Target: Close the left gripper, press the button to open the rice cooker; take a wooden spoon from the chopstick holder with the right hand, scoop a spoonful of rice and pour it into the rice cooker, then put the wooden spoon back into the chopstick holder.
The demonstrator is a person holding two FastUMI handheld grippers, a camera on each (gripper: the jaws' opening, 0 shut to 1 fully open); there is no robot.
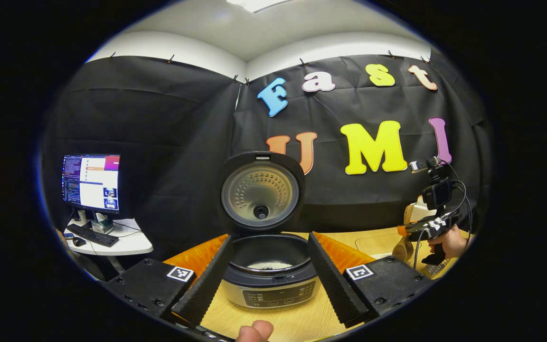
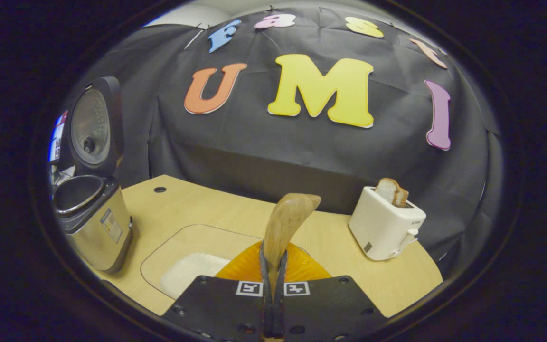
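Left hand-held gripper [image 1: 269, 275]: fingers spread wide apart, holding nothing, framing the rice cooker [image 1: 269, 273] from the front; I judge it parked here so the pot mouth stays unobstructed.

Rice cooker: on the counter [image 1: 292, 323], lid [image 1: 260, 190] raised upright at the back, so the button press counts as done. A pale patch lies in the inner pot, probably rice, though too small to confirm.

Right hand-held gripper [image 2: 273, 278]: fingers clamped together on the handle of the wooden spoon [image 2: 287, 223], bowl pointing up and forward, away from the cooker at far left.

Rice [image 2: 189, 273]: white heap in a shallow recess of the counter, just beside my right fingers.

Toaster [image 2: 386, 223]: at right, well apart.
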